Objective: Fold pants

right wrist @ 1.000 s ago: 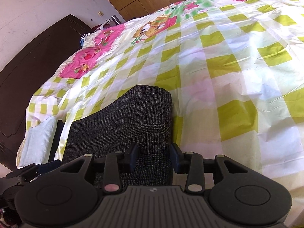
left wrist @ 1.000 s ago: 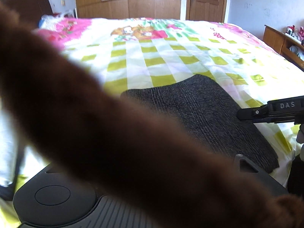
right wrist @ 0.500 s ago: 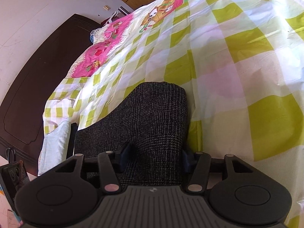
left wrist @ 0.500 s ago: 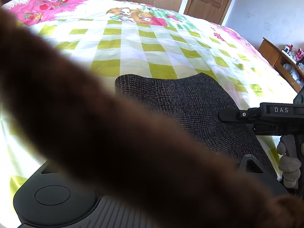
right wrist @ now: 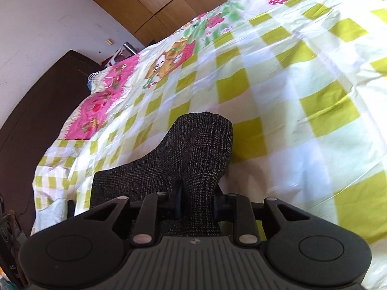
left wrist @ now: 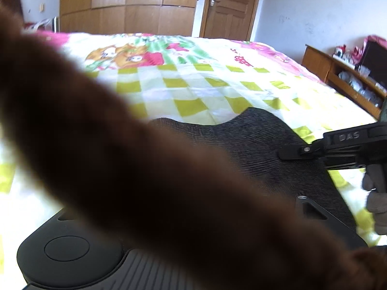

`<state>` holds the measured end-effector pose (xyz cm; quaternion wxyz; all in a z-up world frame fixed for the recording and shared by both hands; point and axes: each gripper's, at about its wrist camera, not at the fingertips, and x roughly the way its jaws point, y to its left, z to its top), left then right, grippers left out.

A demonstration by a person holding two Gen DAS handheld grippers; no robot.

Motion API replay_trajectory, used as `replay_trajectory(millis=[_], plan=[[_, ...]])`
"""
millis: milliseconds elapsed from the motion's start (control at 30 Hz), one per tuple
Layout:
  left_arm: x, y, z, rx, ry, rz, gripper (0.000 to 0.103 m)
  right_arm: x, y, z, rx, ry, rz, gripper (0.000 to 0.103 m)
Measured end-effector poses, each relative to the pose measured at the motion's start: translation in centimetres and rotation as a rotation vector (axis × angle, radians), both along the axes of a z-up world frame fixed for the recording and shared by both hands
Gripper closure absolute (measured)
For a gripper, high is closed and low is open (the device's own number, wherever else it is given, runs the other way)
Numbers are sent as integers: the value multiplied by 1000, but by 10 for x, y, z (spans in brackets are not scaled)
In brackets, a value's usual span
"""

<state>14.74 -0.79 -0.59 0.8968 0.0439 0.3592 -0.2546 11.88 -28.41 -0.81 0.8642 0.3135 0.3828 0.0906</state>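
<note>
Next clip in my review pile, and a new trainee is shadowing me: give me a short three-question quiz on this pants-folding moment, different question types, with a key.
1. True or false: the right gripper is shut on a fold of the dark pants.
2. Multiple choice: what blocks most of the left wrist view? A) a white pillow B) a blurred brown furry thing close to the lens C) the wooden door
3. Short answer: what do the pants lie on?

Key
1. True: its two fingers pinch a raised ridge of the fabric.
2. B. It hides the left gripper's fingers, so their state cannot be told.
3. The bed's bedspread, checked in green and white with cartoon prints.
</note>
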Motion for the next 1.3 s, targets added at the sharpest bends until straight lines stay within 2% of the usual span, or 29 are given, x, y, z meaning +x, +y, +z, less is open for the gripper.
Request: replay_trajectory(millis=[67,133,200,333,433,567,767,900,967,1033,1167,1300], plan=[[4,-11,-4,36,-17,-15,29,4,-6,0,-38,27,-31,56],[-4,-14,-1,69,-43,-16,28,-1,-9,5,-100,20,-53,56],[-16,-9,3,102,-73,-9,28,-12,-5,14,-137,-15,-83,55],[-29,5,13,191,-123,65,27,-39,18,38,-285,-136,-105,55],[-33,10,28,189,-171,111,28,-54,41,50,-271,-189,-31,55],[-19,0,42,226,-242,148,28,-53,69,51,-308,-187,38,55],[18,-9,30,193,-211,189,28,-32,84,39,-324,-167,89,55],[38,-18,3,269,-186,165,25,-11,101,17,-292,-135,171,55],[45,-21,-6,302,-196,158,22,-2,110,6,-311,-134,185,54],[51,-23,-7,306,-199,152,22,7,117,3,-333,-138,190,54],[58,-27,-5,303,-191,166,22,21,116,6,-312,-109,182,55],[40,-19,15,263,-210,183,22,3,107,21,-267,-121,142,56]])
